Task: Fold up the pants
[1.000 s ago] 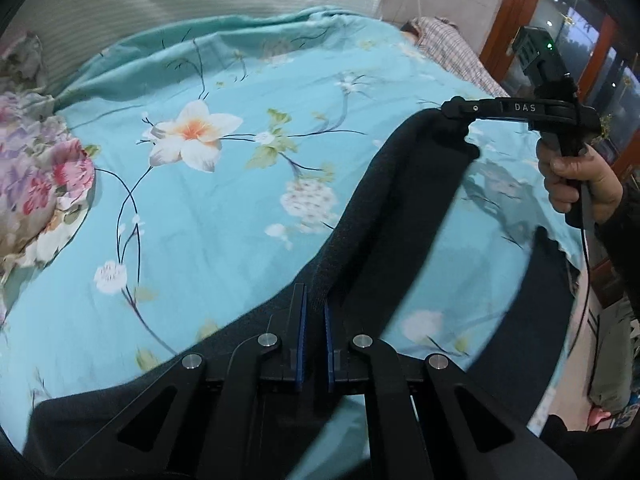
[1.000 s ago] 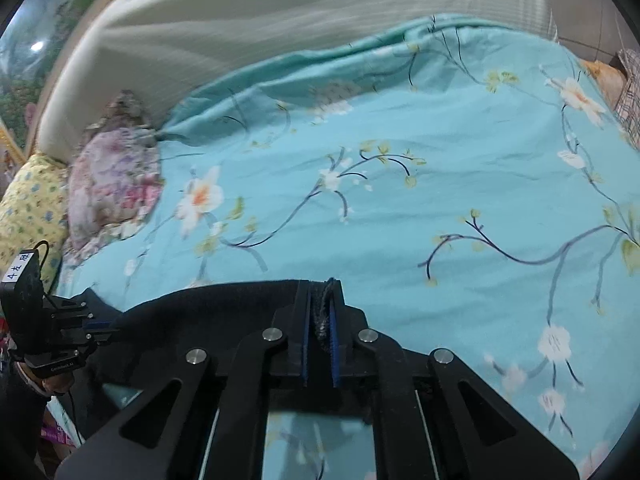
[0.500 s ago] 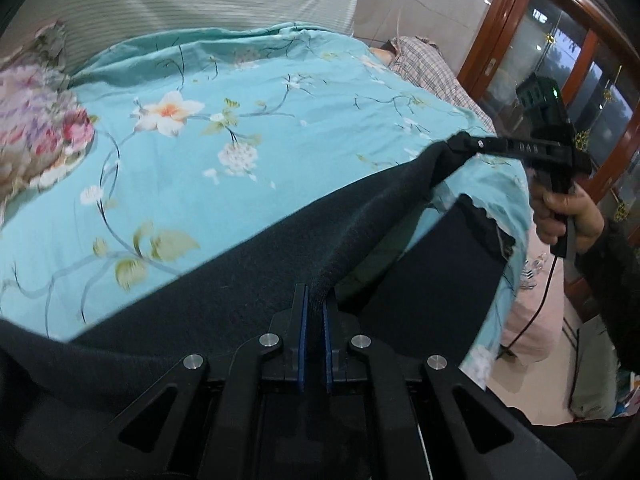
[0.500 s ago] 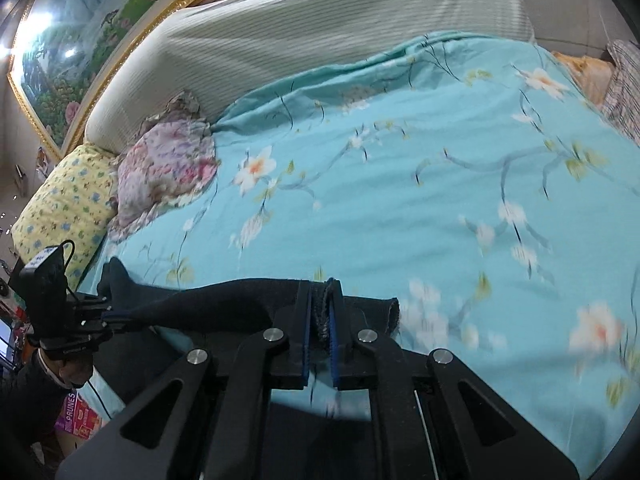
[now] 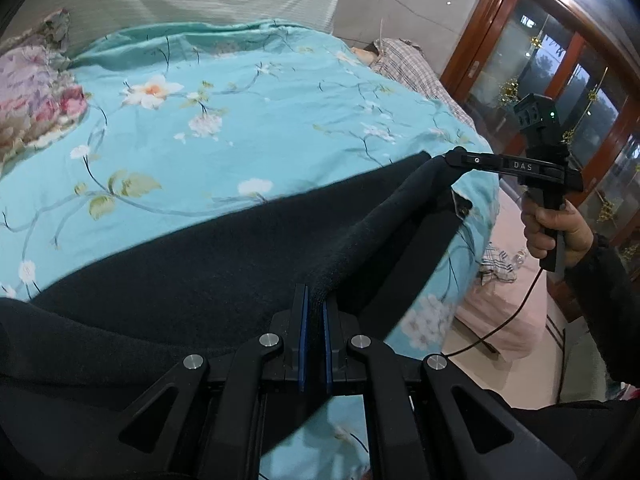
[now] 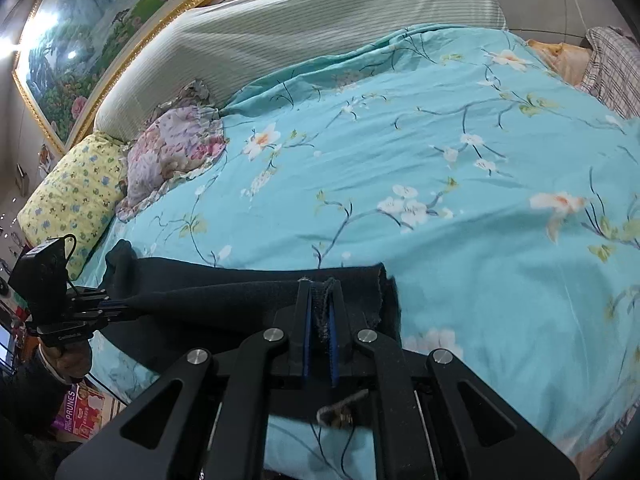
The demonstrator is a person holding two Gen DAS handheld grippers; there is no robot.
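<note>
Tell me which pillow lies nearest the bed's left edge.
The yellow pillow, small blue print, outermost; the pink floral pillow sits inboard of it.

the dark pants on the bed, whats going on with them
A person is folding dark pants on a bed with a turquoise floral cover. The left gripper and the right gripper are each shut on an edge of the fabric, holding it stretched between them just above the cover.

1. A bed (image 5: pixel 248 128) under a turquoise floral cover is filling the room.
2. A striped headboard (image 6: pixel 320 20) is standing behind floral pillows (image 6: pixel 172 152).
3. A gold-framed landscape painting (image 6: pixel 100 32) is hanging above.
4. Wood-framed glass doors (image 5: pixel 560 80) are reflecting a ceiling light.
</note>
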